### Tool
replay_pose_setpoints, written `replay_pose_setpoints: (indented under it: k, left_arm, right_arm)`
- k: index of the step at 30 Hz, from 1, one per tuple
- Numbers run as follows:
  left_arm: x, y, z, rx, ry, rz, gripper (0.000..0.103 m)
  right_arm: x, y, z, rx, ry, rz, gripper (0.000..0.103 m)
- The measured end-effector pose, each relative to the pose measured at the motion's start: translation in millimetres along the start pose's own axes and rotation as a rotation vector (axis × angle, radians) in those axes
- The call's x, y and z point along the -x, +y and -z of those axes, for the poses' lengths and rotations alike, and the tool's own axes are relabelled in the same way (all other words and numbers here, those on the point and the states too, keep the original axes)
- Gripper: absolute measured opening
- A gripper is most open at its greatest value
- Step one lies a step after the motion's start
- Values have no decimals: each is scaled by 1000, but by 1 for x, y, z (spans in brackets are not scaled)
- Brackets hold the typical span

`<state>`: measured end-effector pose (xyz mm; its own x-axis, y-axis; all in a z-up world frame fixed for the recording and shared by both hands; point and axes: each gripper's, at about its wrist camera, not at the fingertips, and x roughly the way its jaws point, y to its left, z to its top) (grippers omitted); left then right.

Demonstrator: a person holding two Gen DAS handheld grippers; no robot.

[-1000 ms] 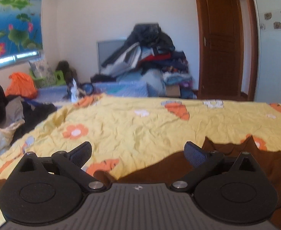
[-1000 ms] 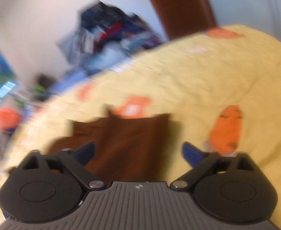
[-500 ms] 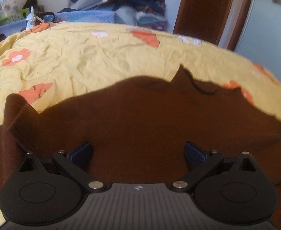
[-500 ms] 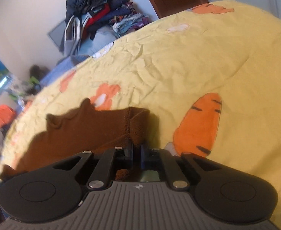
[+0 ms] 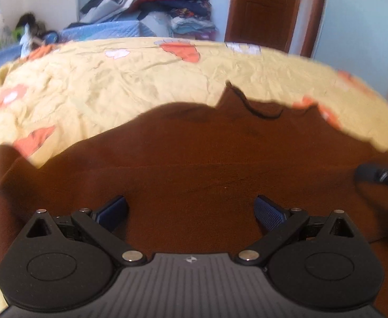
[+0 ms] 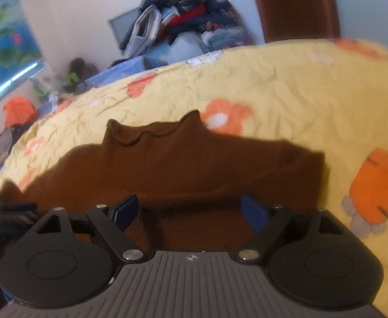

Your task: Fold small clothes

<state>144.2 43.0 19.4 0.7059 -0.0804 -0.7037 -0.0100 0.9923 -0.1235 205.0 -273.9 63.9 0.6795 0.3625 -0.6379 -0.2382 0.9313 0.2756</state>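
Where the yellow bedspread (image 5: 146, 84) with its orange carrot and flower prints covers the bed, lies a brown garment (image 5: 194, 159), spread flat, collar on the far edge, one sleeve end trailing off toward the left of the left wrist view. Hovering close over the near part of that garment: the left hand-held gripper (image 5: 191, 209), jaws spread wide, blue pads apart, brown cloth showing below the gap but not pinched. Over the same garment from the other side: the right hand-held gripper (image 6: 190, 209), jaws opening, pads well apart, nothing pressed between them, only cloth beneath. In the right wrist view, the garment's right edge folded inward, forming a doubled band beside a carrot print (image 6: 371, 188). Seen at the right margin of the left wrist view, a dark blurred tip of the other gripper just above the garment. Beyond the bed's far edge, a heap of clothes (image 5: 157, 2) against the wall, with a brown door (image 5: 262, 8) to its right.
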Motion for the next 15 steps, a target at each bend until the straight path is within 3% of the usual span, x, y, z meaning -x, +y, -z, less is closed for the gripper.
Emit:
replay_pose_setpoints:
  k: [3,5,7,10,13,15]
  left_arm:
    - [45,39,17,135,-112,17,103]
    - [74,73,29,231,-179,-7,103]
    - [100,115,41,354,-250,-55,103]
    - [126,194,54,611,-325,-134,103]
    - [143,277,68,943,-381,-138,103]
    - [147,320,77,1103,-368,-138,103]
  right_arm:
    - [-1,19,14,159,-25,58,90]
    - [-5,29,14,207,0,80,102]
    - [-10,36,13,248,19,107,103]
    - [-8,36,16,246,17,105,103]
    - [-4,34,17,229,8,94,103]
    - [-4,35,18,232,8,98,103]
